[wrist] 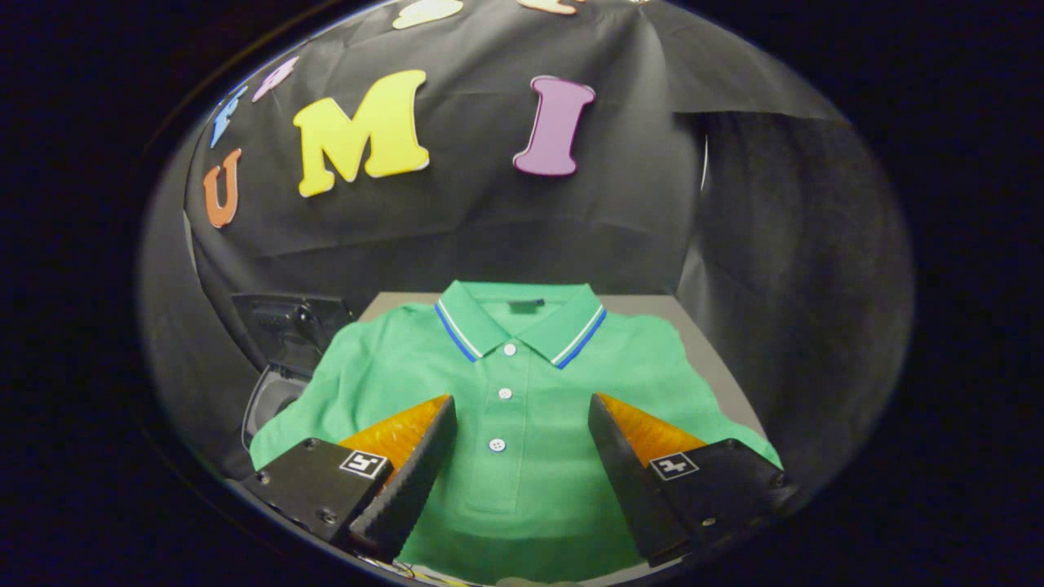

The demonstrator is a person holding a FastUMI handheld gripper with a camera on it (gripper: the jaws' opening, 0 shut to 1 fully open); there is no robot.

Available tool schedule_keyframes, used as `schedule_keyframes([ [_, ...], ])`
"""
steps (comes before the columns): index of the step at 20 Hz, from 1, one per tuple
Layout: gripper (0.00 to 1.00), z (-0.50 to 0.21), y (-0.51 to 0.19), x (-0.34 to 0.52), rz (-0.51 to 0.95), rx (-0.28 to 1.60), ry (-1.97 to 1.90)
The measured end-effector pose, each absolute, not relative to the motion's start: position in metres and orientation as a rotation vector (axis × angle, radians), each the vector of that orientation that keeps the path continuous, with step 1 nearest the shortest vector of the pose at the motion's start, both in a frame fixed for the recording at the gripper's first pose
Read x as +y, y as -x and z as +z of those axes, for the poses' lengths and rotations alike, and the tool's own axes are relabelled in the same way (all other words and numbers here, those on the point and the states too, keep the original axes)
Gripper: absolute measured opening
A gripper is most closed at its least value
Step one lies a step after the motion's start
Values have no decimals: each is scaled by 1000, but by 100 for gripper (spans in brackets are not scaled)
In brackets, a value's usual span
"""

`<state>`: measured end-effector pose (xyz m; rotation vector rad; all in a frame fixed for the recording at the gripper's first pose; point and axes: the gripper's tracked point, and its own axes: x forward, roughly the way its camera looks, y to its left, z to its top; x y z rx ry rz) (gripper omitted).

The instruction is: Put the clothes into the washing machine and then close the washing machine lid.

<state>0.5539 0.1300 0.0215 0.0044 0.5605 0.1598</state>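
Note:
A green polo shirt (522, 383) lies spread flat on a grey table (701, 342), collar away from me, with a blue-and-white striped collar edge and three white buttons. My gripper (522, 408) hovers over the shirt's chest, open, its fingers wide apart on either side of the button placket and nothing held between them. To the left of the shirt, beside the table, stands the washing machine (273, 395) with its dark lid (289, 322) raised; part of its rim and opening shows past the shirt's sleeve.
Black cloth walls close the booth behind the table and on both sides. The table's right edge (726, 367) runs close to the right wall. The shirt's left sleeve hangs toward the washing machine.

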Motion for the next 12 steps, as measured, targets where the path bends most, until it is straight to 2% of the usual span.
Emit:
schedule_keyframes([
  [12,98,18,-556,135,126,708,32],
])
